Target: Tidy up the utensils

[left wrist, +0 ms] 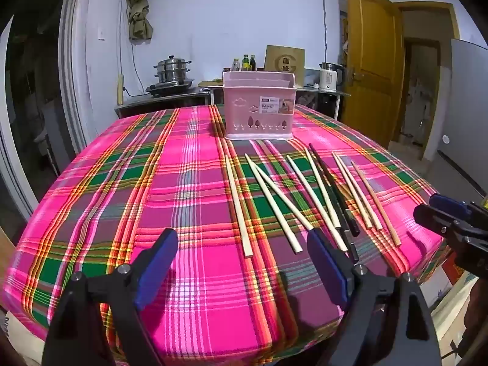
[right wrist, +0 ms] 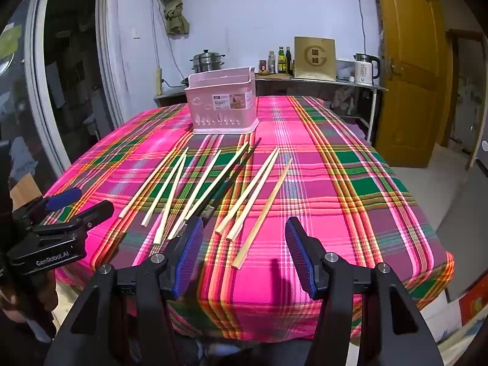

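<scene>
Several pale wooden chopsticks [left wrist: 268, 201] [right wrist: 195, 189] and a pair of black ones [left wrist: 332, 189] [right wrist: 235, 170] lie spread on the pink plaid tablecloth. A pink plastic utensil basket [left wrist: 259, 106] [right wrist: 222, 103] stands upright behind them. My left gripper [left wrist: 244, 244] is open and empty, above the cloth just short of the near ends of the left chopsticks. My right gripper [right wrist: 244, 231] is open and empty, with the near ends of the right chopsticks between its fingers. Each gripper shows in the other's view: the right one [left wrist: 451, 216], the left one [right wrist: 73, 204].
The table [left wrist: 122, 198] [right wrist: 381, 198] drops off at its near and right edges. Behind it a counter holds a steamer pot [left wrist: 172, 70], bottles [right wrist: 282, 59], a brown board [right wrist: 314, 58] and a kettle [right wrist: 364, 68]. A yellow door [right wrist: 408, 61] stands at the right.
</scene>
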Tool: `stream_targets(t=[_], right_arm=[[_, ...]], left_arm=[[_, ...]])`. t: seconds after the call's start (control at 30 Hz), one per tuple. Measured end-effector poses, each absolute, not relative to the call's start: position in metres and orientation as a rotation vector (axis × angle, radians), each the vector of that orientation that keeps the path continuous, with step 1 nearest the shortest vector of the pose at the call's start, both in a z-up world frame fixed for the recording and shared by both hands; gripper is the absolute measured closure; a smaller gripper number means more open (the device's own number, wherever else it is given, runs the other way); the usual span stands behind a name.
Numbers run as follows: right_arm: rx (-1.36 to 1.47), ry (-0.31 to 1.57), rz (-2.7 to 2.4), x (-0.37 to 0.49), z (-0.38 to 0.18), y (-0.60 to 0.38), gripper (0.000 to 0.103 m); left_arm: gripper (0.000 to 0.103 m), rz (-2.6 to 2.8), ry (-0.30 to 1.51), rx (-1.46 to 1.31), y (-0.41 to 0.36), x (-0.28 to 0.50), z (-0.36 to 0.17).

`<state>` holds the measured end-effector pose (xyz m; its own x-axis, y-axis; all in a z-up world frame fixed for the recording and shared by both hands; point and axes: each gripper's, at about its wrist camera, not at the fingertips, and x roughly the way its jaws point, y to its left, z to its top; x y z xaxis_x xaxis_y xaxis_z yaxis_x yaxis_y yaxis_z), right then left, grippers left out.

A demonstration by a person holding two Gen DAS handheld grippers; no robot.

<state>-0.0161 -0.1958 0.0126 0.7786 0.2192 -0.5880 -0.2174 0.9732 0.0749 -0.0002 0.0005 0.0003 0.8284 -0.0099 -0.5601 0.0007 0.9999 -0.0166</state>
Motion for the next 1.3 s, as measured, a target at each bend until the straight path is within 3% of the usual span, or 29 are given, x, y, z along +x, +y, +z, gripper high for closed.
stream_targets(t=[1.3], right_arm=[[-0.012,0.605,0.241,-0.022,0.02,-0.192,0.046]], left_arm=[[0.015,0.022,0.512,-0.017,-0.001,-0.018,0.011]])
